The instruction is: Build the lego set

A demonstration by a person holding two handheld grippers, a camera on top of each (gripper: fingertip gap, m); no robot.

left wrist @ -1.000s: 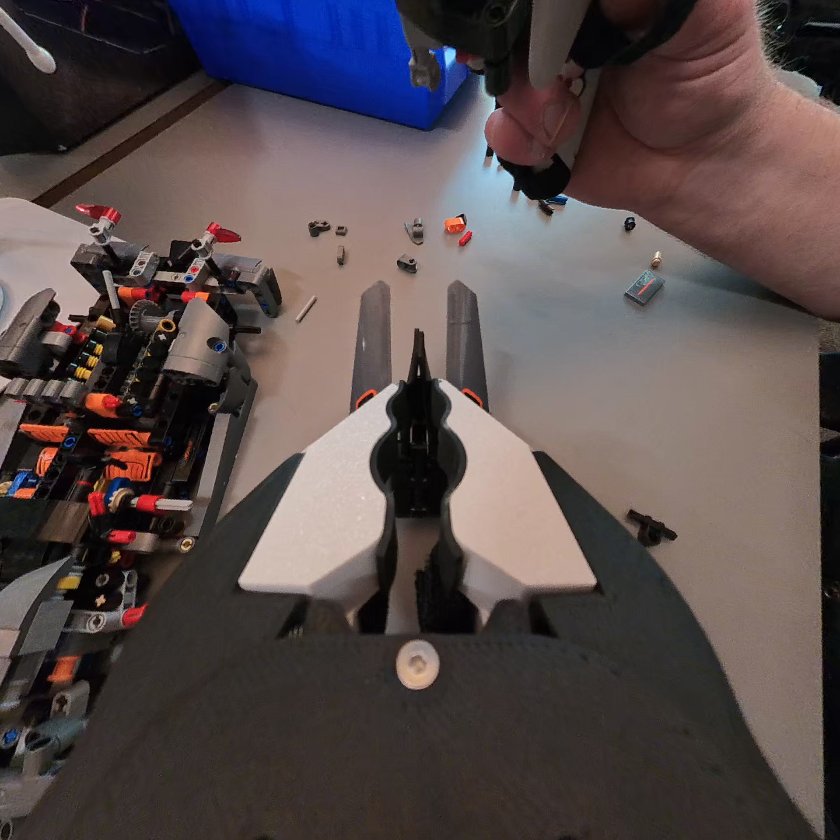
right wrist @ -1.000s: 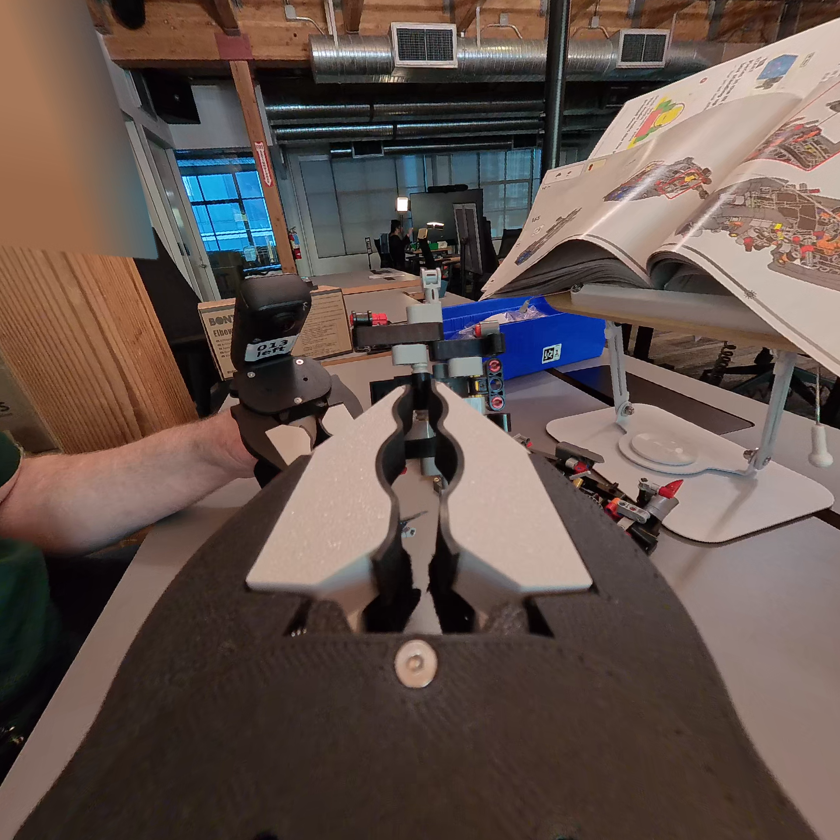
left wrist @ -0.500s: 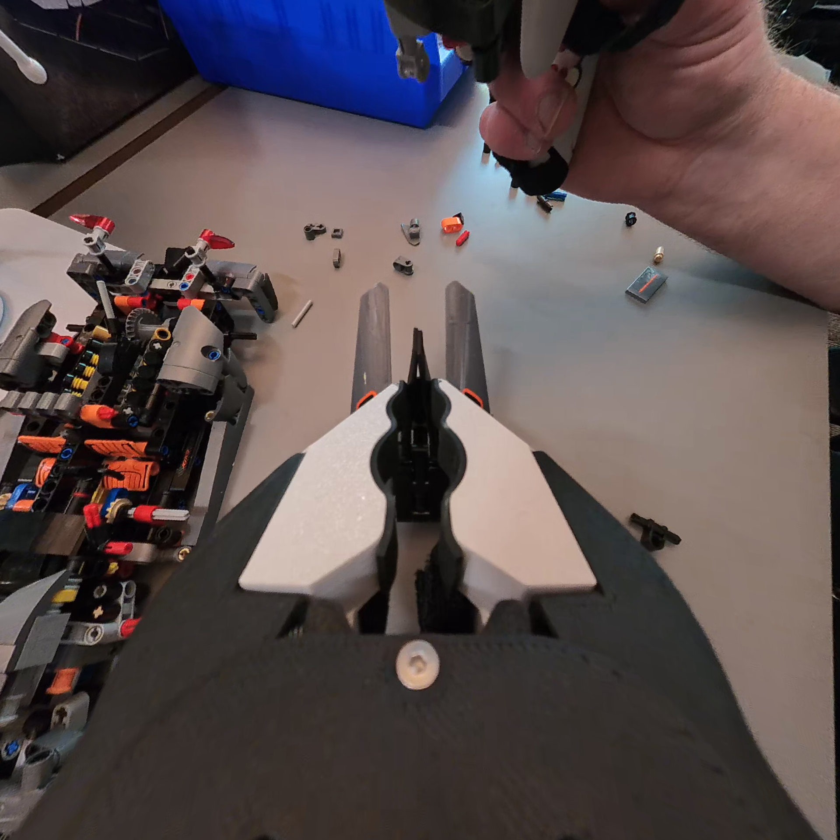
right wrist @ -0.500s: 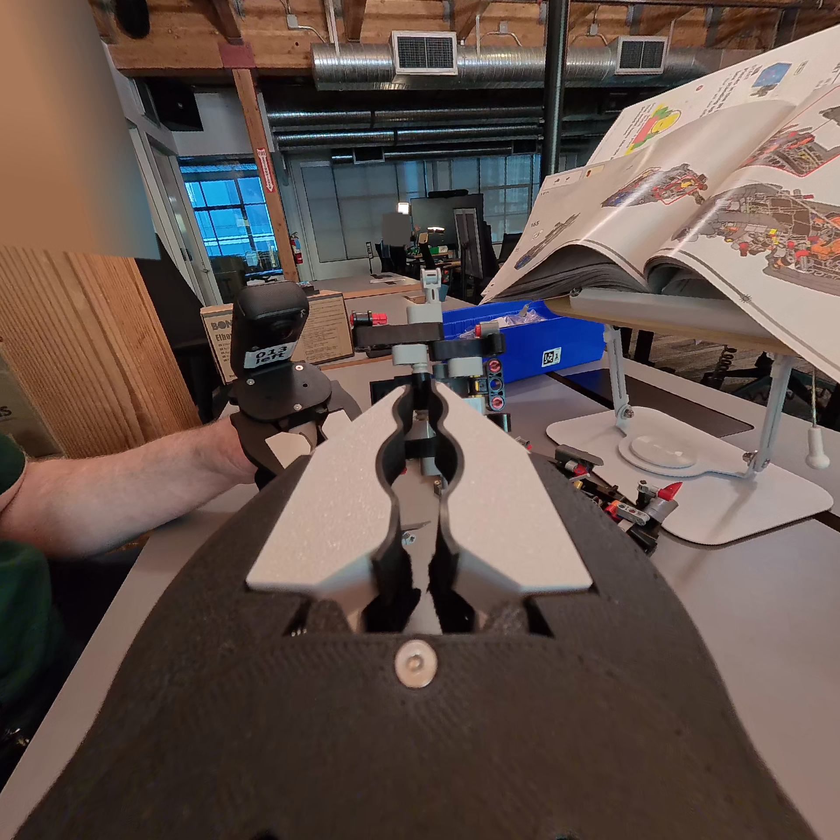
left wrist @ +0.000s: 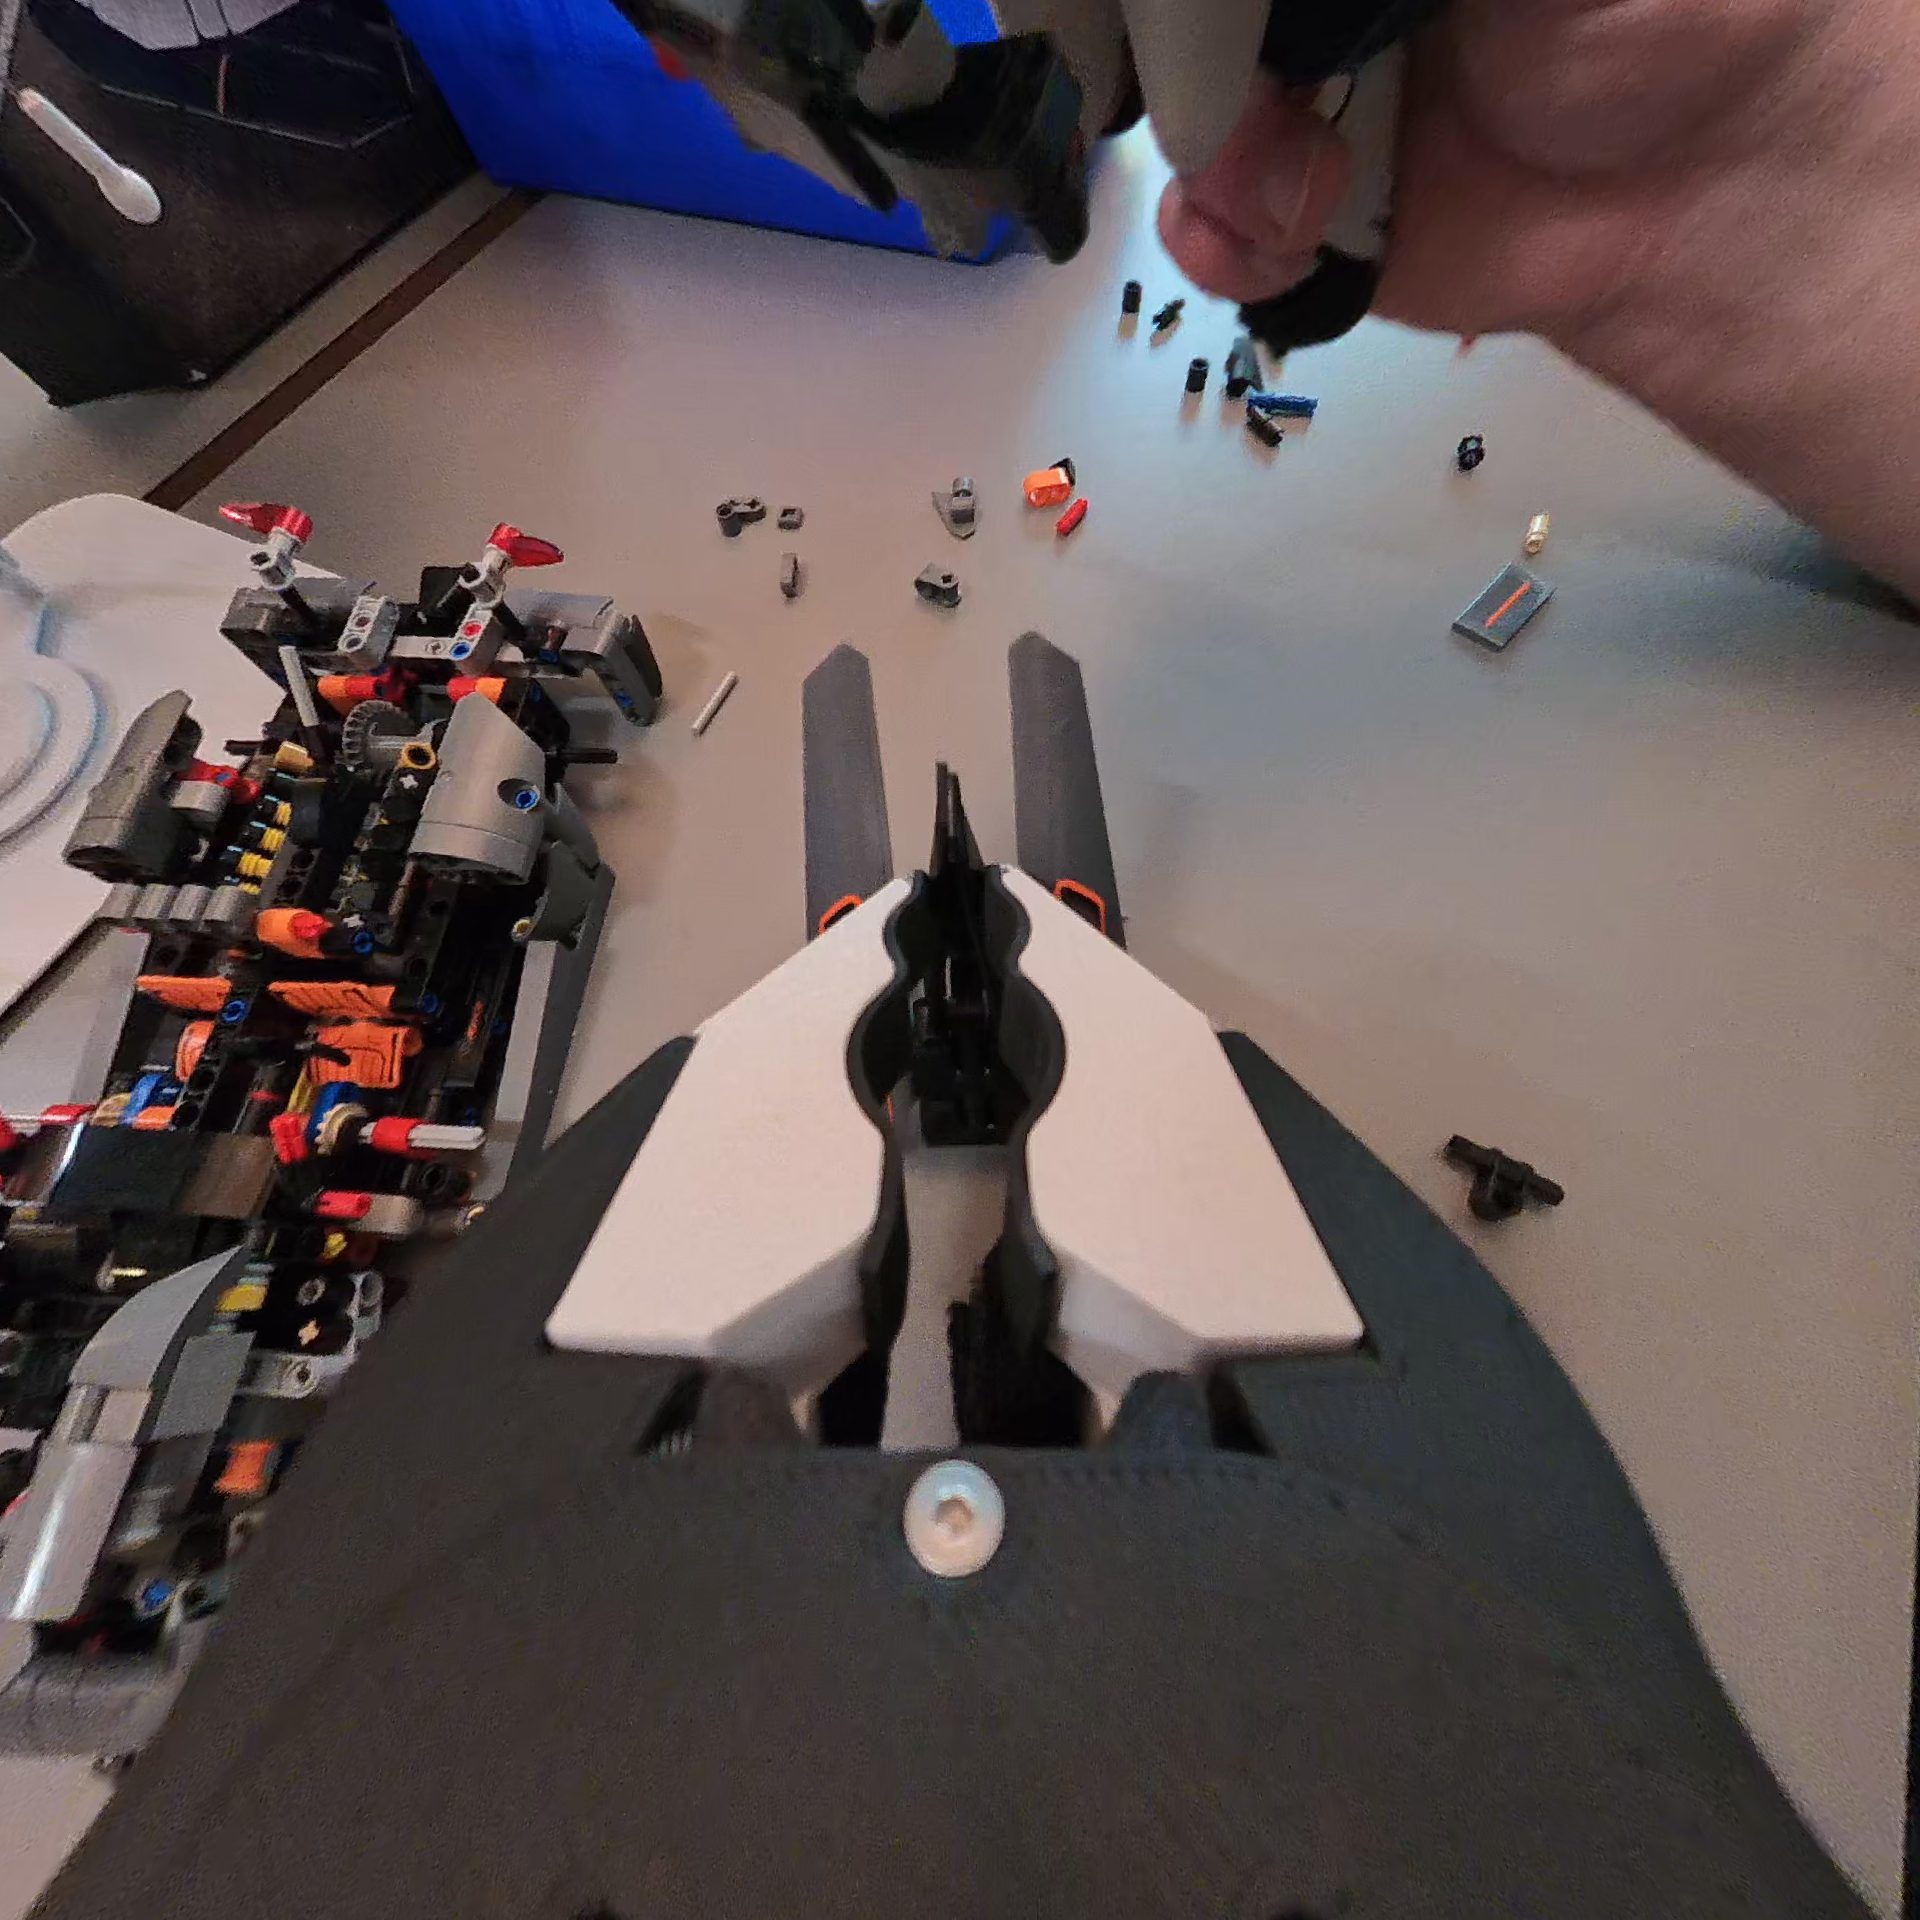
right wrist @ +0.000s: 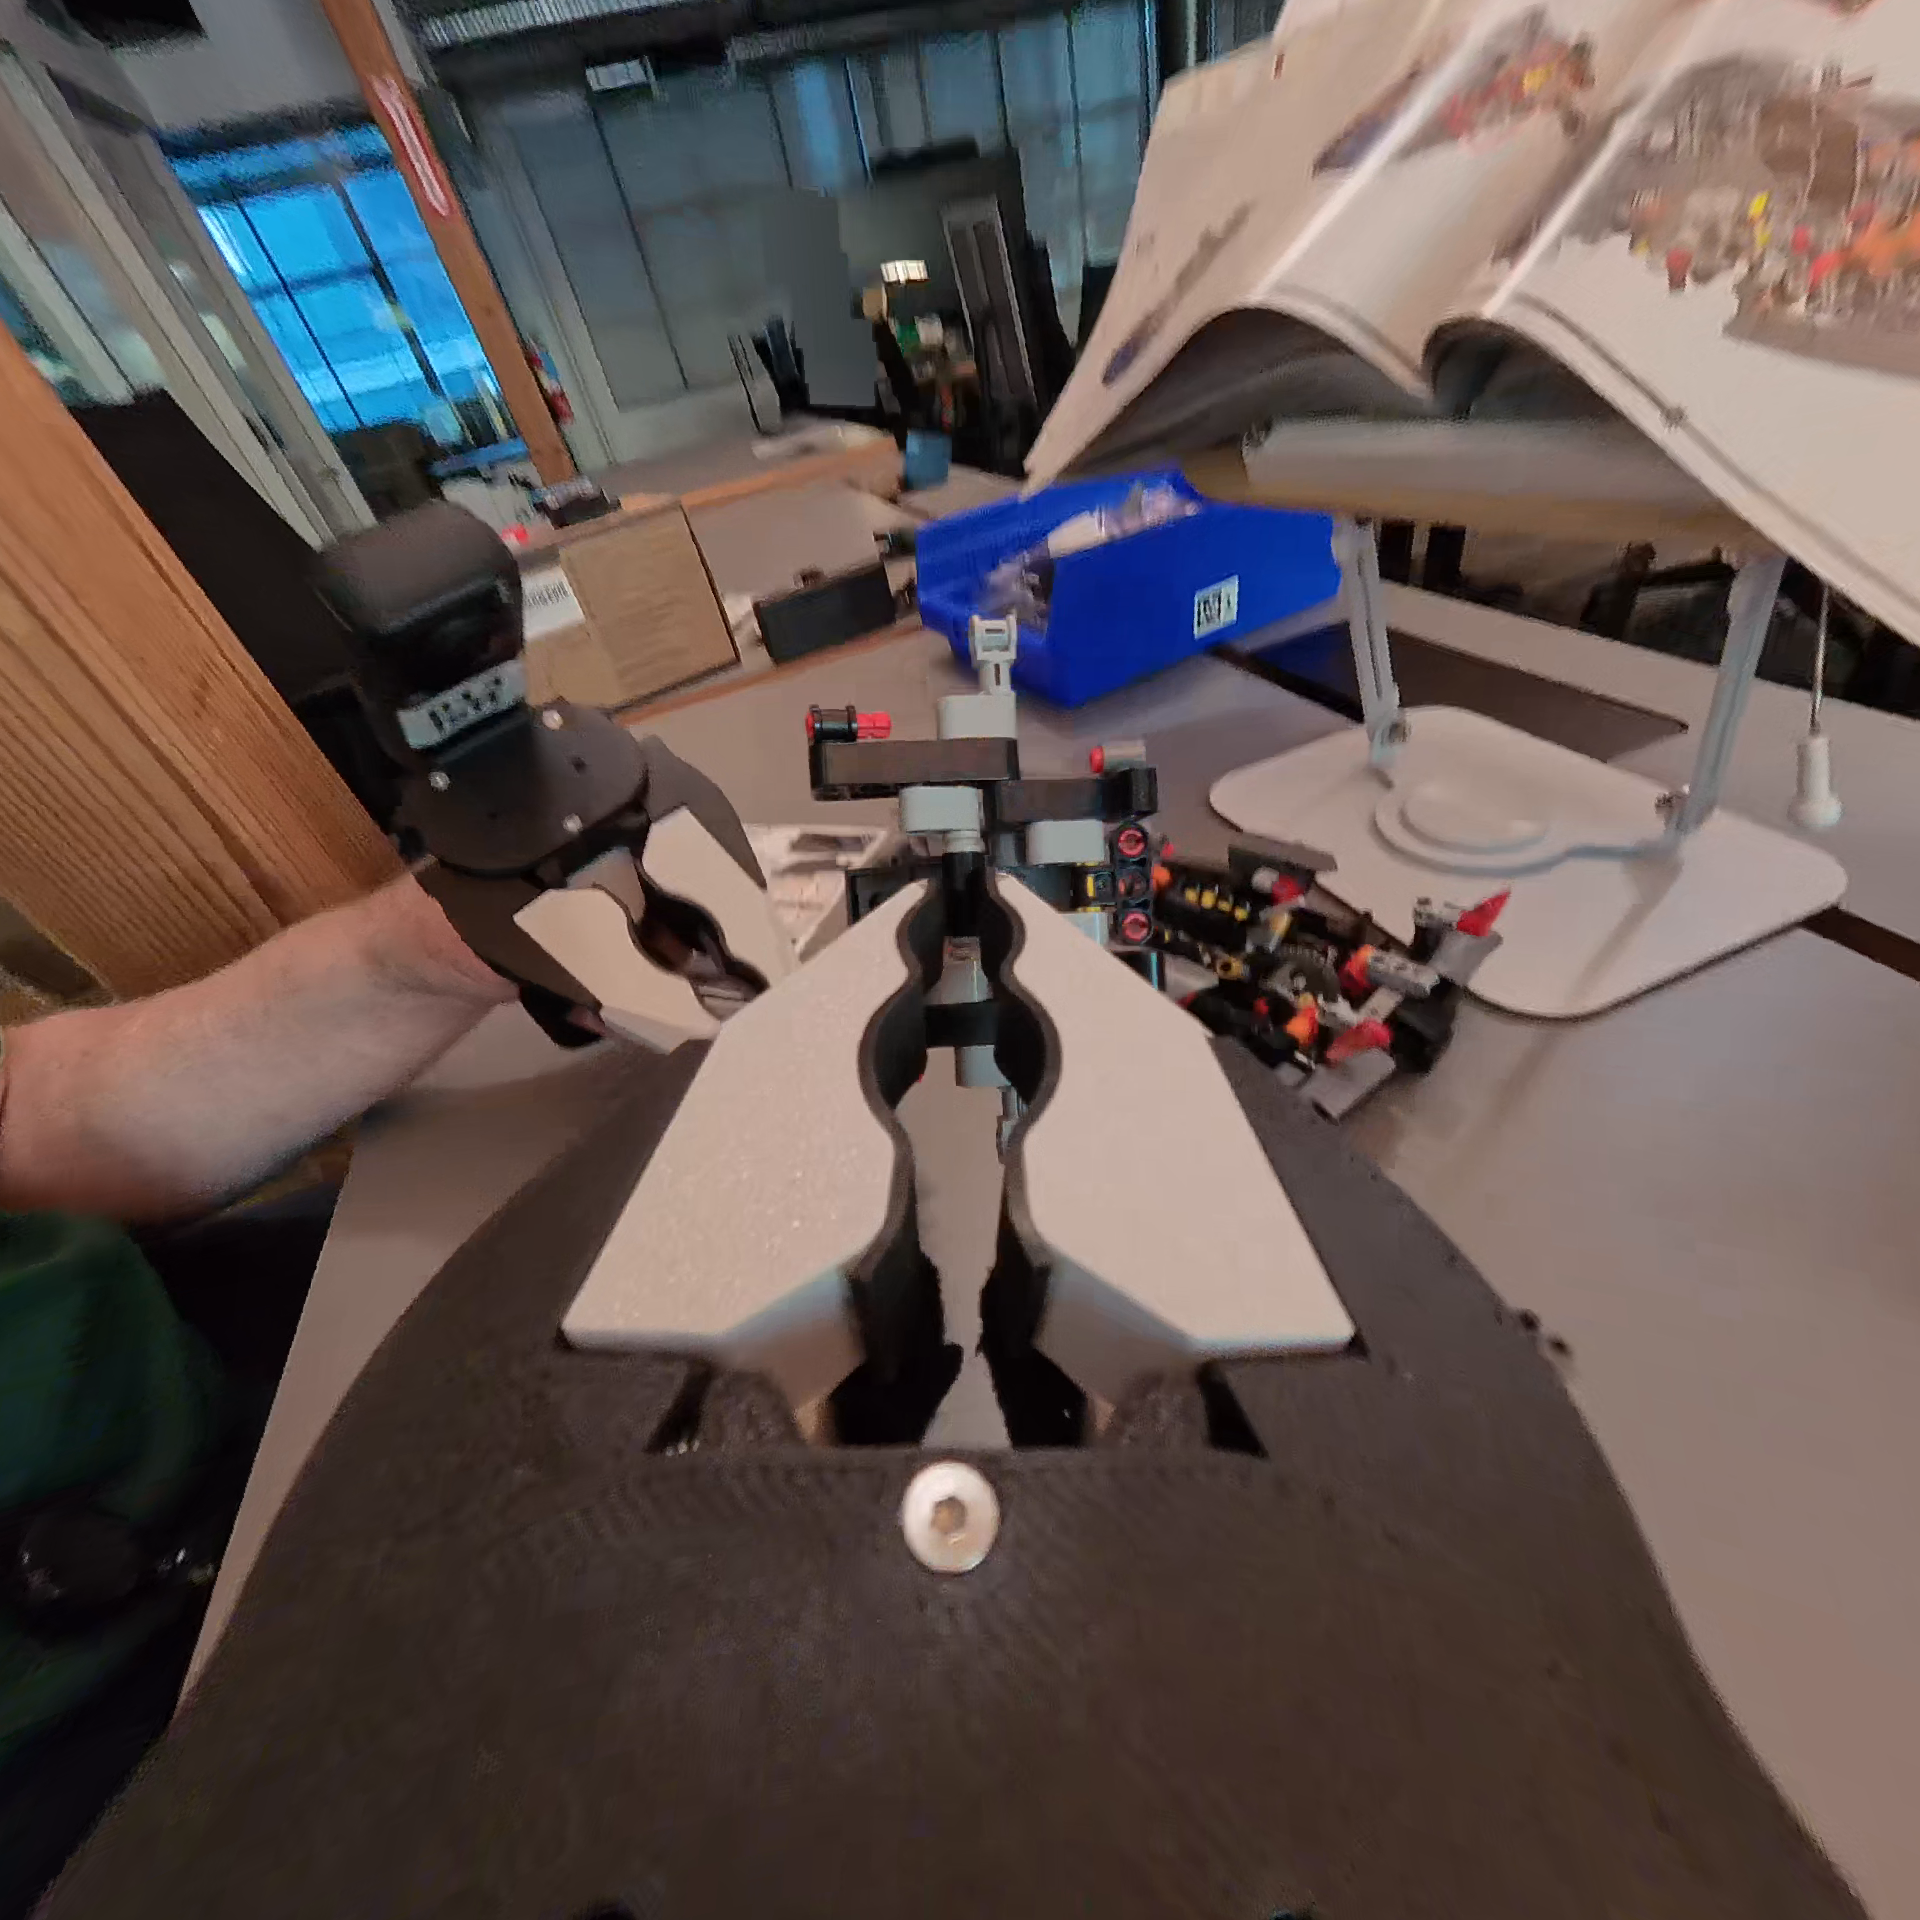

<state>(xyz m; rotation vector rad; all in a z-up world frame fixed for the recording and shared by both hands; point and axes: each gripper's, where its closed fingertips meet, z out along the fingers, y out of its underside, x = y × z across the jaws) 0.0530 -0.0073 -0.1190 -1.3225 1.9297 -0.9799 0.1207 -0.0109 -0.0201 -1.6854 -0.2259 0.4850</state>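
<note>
My left gripper (left wrist: 956,894) is shut on a black piece with two long dark grey panels (left wrist: 844,769) that stick out forward, low over the grey table (left wrist: 1351,935). The large part-built lego model (left wrist: 343,935) lies to its left. My right gripper (right wrist: 961,894) is shut on a grey and black sub-assembly (right wrist: 935,764) with a black cross beam and red pins, held in the air. The left gripper also shows in the right wrist view (right wrist: 717,977), just left of it. The right hand (left wrist: 1558,156) shows blurred at the top of the left wrist view.
Several small loose parts (left wrist: 1049,486) lie ahead on the table, with a grey tile (left wrist: 1501,608) and a black connector (left wrist: 1501,1179) to the right. A blue bin (right wrist: 1122,582) stands at the back. An open instruction book (right wrist: 1558,208) rests on a white stand (right wrist: 1538,852). Across from one pair of fingers to the other is roughly 12 cm.
My right gripper has tilted down and moved closer to the left gripper and the model, still holding its sub-assembly. The left gripper has hardly moved.
</note>
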